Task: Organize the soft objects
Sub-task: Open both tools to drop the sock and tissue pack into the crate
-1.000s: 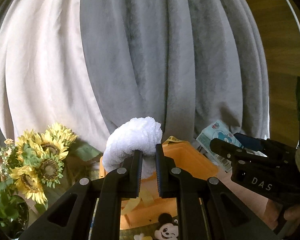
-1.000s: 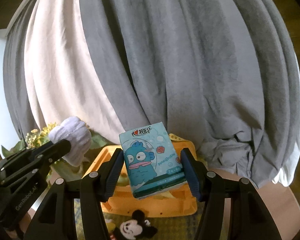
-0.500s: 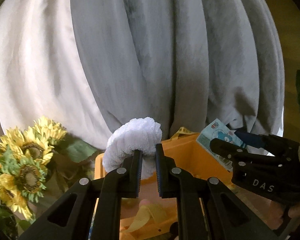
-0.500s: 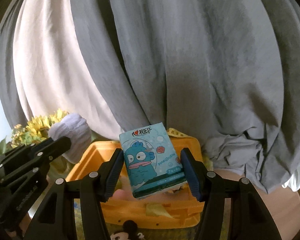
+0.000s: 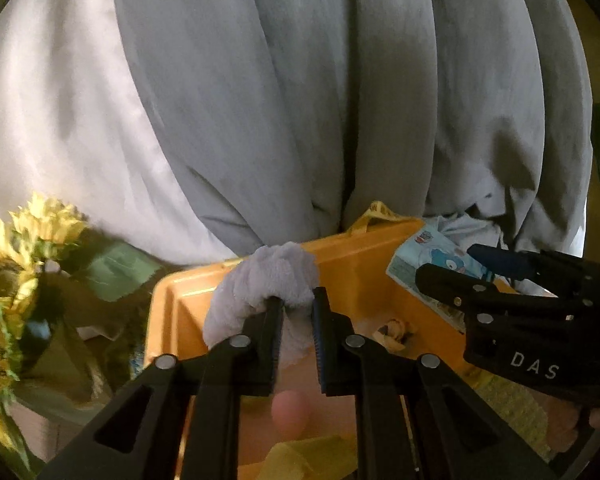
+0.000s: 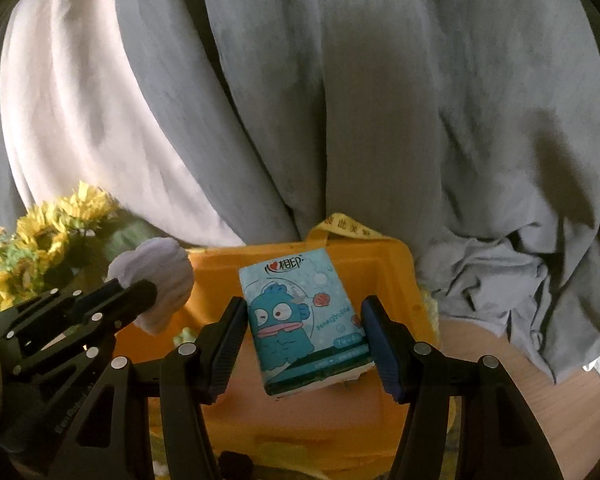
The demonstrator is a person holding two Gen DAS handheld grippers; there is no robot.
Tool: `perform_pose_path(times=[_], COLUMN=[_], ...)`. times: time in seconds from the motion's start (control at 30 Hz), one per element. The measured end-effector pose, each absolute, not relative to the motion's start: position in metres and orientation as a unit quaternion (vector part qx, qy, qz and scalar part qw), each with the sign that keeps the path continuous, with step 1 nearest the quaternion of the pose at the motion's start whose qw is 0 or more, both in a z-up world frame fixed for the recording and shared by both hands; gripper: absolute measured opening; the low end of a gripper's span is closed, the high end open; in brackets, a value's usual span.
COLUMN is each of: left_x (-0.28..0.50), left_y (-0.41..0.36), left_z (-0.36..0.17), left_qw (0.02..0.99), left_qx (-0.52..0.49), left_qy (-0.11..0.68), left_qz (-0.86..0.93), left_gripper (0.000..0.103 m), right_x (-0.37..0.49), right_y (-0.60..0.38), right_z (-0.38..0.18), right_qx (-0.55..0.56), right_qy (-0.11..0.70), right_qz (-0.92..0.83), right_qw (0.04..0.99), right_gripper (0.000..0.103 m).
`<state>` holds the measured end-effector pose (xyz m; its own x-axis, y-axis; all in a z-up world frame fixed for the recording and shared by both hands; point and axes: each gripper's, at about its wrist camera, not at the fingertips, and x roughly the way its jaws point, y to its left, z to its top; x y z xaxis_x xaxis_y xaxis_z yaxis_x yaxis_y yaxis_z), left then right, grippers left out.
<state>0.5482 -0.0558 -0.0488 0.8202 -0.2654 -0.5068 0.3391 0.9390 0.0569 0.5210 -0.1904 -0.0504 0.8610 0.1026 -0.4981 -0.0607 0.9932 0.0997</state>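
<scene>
My left gripper (image 5: 296, 312) is shut on a fluffy white towel roll (image 5: 264, 280) and holds it over the near left part of an orange plastic bin (image 5: 356, 276). My right gripper (image 6: 304, 320) is shut on a blue tissue pack (image 6: 300, 320) with a cartoon fish, held over the same bin (image 6: 380, 264). The towel roll (image 6: 156, 280) and left gripper (image 6: 138, 292) show at left in the right wrist view. The tissue pack (image 5: 432, 260) and right gripper (image 5: 440, 268) show at right in the left wrist view.
Grey and cream curtains (image 5: 300, 100) hang right behind the bin. Yellow sunflowers (image 5: 28, 248) stand to the left. A yellow ribbon handle (image 6: 348, 224) sticks up at the bin's back rim. Small yellow and pink items (image 5: 288, 412) lie inside the bin. Bare wooden tabletop (image 6: 540, 392) lies to the right.
Both grippers have moved forward and down with their loads, from in front of the bin to over its inside. The Mickey toy has dropped out of view.
</scene>
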Motion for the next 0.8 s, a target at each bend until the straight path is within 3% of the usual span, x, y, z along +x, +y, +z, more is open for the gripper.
perform_pose_path(times=[0.13,0.27,0.37,0.5,0.8], left_x=[0.554,0.555,0.552,0.549,0.549], left_y=[-0.057,-0.058,-0.059,-0.061,-0.061], left_z=[-0.056,-0.059,-0.061,-0.063,-0.061], left_qw=[0.947,0.942,0.938,0.929,0.904], left_qx=[0.07,0.062,0.063,0.061,0.046], left_qy=[0.269,0.283,0.293,0.314,0.384], left_qz=[-0.165,-0.169,-0.174,-0.186,-0.182], left_gripper=[0.033,0.055,0.069,0.078,0.092], right_x=[0.528,0.531,0.529,0.521,0.504], right_y=[-0.192,-0.197,-0.2,-0.203,-0.206], right_z=[-0.055,-0.058,-0.056,-0.053,-0.041], right_qx=[0.04,0.048,0.05,0.047,0.042], right_qy=[0.27,0.274,0.273,0.265,0.26], right_qz=[0.036,0.025,0.019,0.006,-0.022], right_qw=[0.961,0.96,0.961,0.963,0.964], right_gripper=[0.06,0.069,0.069,0.075,0.075])
